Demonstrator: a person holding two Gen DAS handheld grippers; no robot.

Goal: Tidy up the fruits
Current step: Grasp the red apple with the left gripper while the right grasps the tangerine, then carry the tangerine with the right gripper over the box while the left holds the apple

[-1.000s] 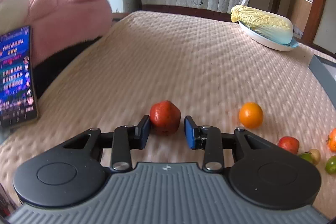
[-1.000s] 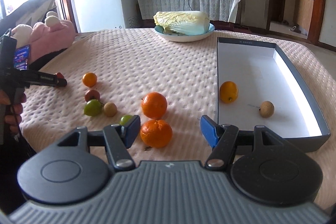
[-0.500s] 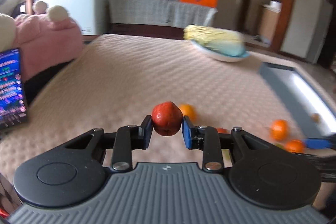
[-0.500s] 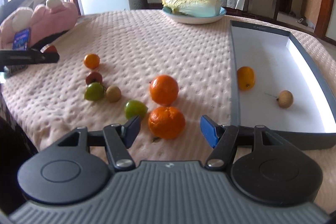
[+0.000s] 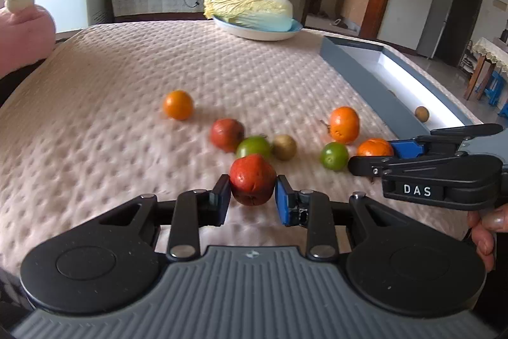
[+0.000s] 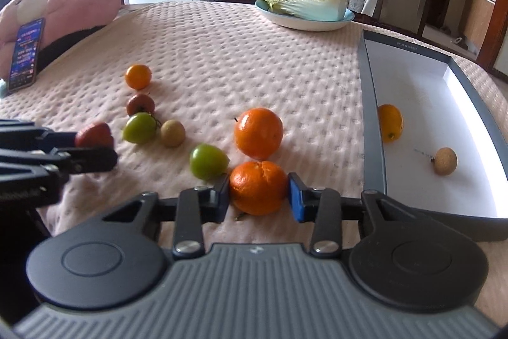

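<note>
My left gripper (image 5: 252, 199) is shut on a red fruit (image 5: 252, 177) and holds it just above the pink cloth, in front of the loose fruit. The jaws of my right gripper (image 6: 258, 199) are closing, and both pads press on a mandarin (image 6: 257, 185) that rests on the cloth. Around it lie a bigger orange (image 6: 257, 132), two green fruits (image 6: 208, 161) (image 6: 139, 127), a small brown one (image 6: 172, 133), a red one (image 6: 140, 104) and a small orange (image 6: 137, 76). The grey box (image 6: 370, 116) on the right holds a yellow-orange fruit (image 6: 390, 123) and a brown longan (image 6: 445, 161).
A cabbage (image 6: 301, 0) lies in a bowl at the far side of the table. A pink plush toy (image 6: 79, 5) and a lit phone (image 6: 27, 53) sit at the left edge. A person's hand (image 5: 485, 227) grips the right tool.
My left gripper closed on the red fruit, lifted it and carried it right toward the fruit cluster. My right gripper's jaws went from wide open to closed around the mandarin.
</note>
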